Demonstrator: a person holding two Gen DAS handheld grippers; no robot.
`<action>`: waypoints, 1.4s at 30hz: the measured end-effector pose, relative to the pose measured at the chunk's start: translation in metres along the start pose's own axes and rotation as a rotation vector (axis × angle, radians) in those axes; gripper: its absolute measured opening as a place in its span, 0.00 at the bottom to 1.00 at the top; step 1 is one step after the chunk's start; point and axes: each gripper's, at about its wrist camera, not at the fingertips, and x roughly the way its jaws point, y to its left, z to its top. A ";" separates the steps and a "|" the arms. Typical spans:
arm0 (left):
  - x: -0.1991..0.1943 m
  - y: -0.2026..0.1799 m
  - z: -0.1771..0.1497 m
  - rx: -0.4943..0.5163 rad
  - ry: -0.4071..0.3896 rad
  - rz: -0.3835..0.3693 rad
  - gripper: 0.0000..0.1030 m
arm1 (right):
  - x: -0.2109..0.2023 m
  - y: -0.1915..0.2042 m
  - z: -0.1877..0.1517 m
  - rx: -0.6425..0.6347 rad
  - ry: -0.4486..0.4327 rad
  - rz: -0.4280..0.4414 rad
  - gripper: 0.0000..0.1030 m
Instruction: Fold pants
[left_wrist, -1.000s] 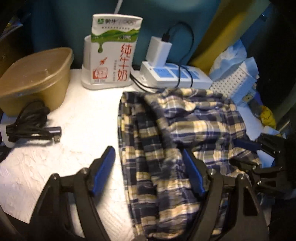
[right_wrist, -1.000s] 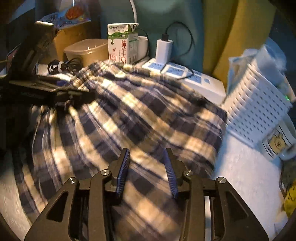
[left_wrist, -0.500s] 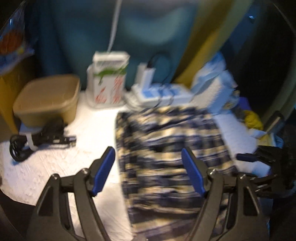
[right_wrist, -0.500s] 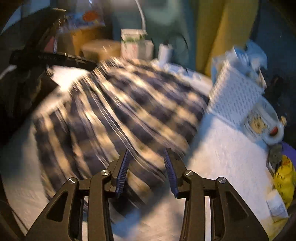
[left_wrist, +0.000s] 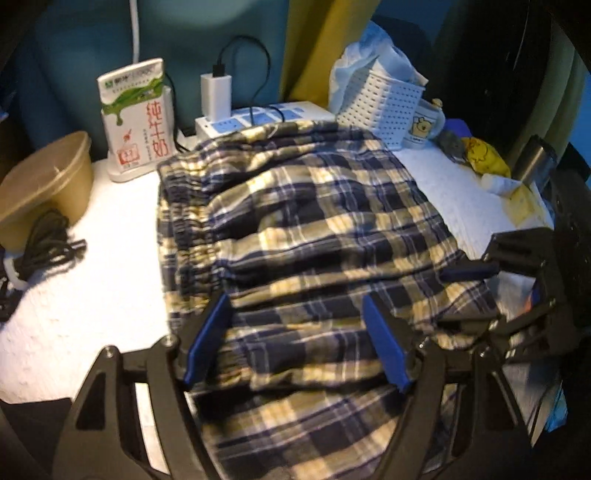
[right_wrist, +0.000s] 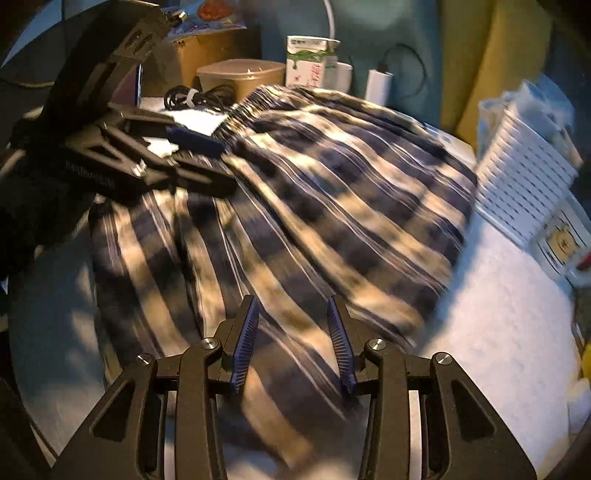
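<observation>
The blue and cream plaid pants (left_wrist: 317, 236) lie folded on the white table (left_wrist: 92, 295), with the gathered waistband on the left side of the pile. My left gripper (left_wrist: 295, 336) hovers open and wide over the pants' near part, nothing pinched between its blue pads. In the right wrist view the pants (right_wrist: 332, 206) are motion-blurred, and my right gripper (right_wrist: 291, 339) stands open above their near edge with cloth showing under the gap. The right gripper (left_wrist: 469, 293) shows at the pants' right edge, and the left gripper (right_wrist: 195, 155) at their far-left corner.
At the back stand a milk carton (left_wrist: 136, 118), a power strip with a charger (left_wrist: 258, 118), and a white perforated basket (left_wrist: 384, 103) beside a mug (left_wrist: 421, 127). A tan container (left_wrist: 44, 184) and a coiled black cable (left_wrist: 48, 243) sit left. A yellow toy (left_wrist: 484, 157) lies right.
My left gripper has shifted right, so both its fingers now hang over the pants rather than one over bare table. The right gripper has slid sideways along the pants. Both stayed open.
</observation>
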 end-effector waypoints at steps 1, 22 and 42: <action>-0.004 0.005 0.002 -0.007 -0.002 0.005 0.73 | -0.005 -0.003 -0.003 0.001 0.006 -0.003 0.40; 0.076 0.086 0.071 -0.115 0.035 0.132 0.74 | 0.079 -0.050 0.114 -0.018 -0.033 -0.083 0.40; 0.090 0.098 0.093 -0.053 0.002 0.030 0.75 | 0.043 -0.151 0.059 0.405 -0.111 -0.052 0.72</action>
